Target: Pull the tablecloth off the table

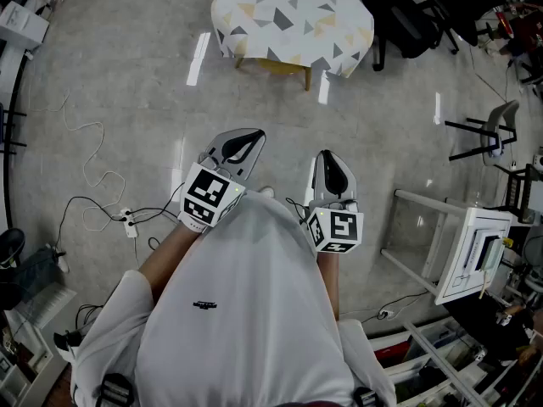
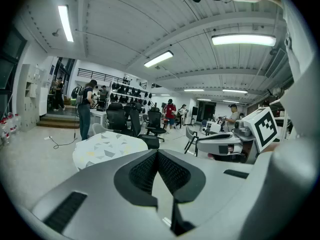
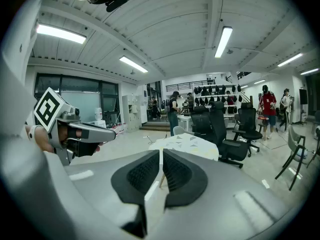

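Observation:
A white tablecloth (image 1: 293, 15) with grey and yellow triangles covers a small table at the top of the head view, some way ahead across the floor. It also shows in the left gripper view as the tablecloth (image 2: 107, 146) and in the right gripper view as the tablecloth (image 3: 185, 144). My left gripper (image 1: 242, 142) is held in front of the person's body, shut, with nothing between its jaws. My right gripper (image 1: 329, 161) is beside it, also shut and empty. Both are far from the table.
Black office chairs (image 1: 411, 19) stand to the right of the table. A white shelf frame (image 1: 462, 248) stands at the right. Cables and a power strip (image 1: 127, 220) lie on the floor at the left. Several people (image 2: 85, 109) stand in the background.

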`<control>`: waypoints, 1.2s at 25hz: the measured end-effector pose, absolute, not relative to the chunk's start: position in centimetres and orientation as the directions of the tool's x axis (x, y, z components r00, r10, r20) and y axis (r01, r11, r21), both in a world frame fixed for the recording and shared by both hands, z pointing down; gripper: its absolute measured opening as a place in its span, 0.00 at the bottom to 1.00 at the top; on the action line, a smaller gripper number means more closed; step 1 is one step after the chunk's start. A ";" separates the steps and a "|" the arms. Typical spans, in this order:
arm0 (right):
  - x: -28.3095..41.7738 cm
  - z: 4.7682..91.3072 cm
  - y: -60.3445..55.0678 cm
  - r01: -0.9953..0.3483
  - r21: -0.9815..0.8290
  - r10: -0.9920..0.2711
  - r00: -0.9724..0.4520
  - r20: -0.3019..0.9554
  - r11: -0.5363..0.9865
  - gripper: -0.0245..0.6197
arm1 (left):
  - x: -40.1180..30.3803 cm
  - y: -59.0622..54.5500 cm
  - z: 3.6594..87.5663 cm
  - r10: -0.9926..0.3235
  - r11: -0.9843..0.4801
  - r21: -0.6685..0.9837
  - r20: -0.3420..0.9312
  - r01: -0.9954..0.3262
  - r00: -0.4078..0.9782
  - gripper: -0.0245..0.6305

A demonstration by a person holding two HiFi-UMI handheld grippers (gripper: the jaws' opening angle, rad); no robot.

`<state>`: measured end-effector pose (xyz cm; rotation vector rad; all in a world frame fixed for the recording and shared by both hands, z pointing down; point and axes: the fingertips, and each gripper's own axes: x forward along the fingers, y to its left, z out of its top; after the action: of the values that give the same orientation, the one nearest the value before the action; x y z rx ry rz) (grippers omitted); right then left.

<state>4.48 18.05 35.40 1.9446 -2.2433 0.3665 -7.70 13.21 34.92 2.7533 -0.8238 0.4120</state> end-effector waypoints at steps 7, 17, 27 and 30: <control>3.6 35.1 16.2 -0.990 -0.078 -0.951 -0.137 0.275 0.120 0.07 | -8.4 11.5 35.0 -0.484 -0.817 0.161 0.328 -0.553 0.811 0.05; 1.3 35.5 13.0 -0.993 -0.071 -0.952 -0.108 0.286 0.091 0.09 | -11.4 7.9 36.0 -0.472 -0.818 0.189 0.318 -0.543 0.822 0.05; 0.9 37.6 8.2 -0.989 0.035 -0.922 -0.118 0.369 0.141 0.24 | -13.3 2.7 38.9 -0.475 -0.816 0.159 0.364 -0.556 0.801 0.05; 2.0 39.4 6.5 -0.977 0.098 -0.894 -0.128 0.430 0.187 0.28 | -12.6 1.4 41.2 -0.454 -0.827 0.118 0.438 -0.550 0.776 0.05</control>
<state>1.99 6.52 39.40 1.7570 -2.0783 0.2906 -12.59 1.39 41.22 2.7301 -0.7847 0.5837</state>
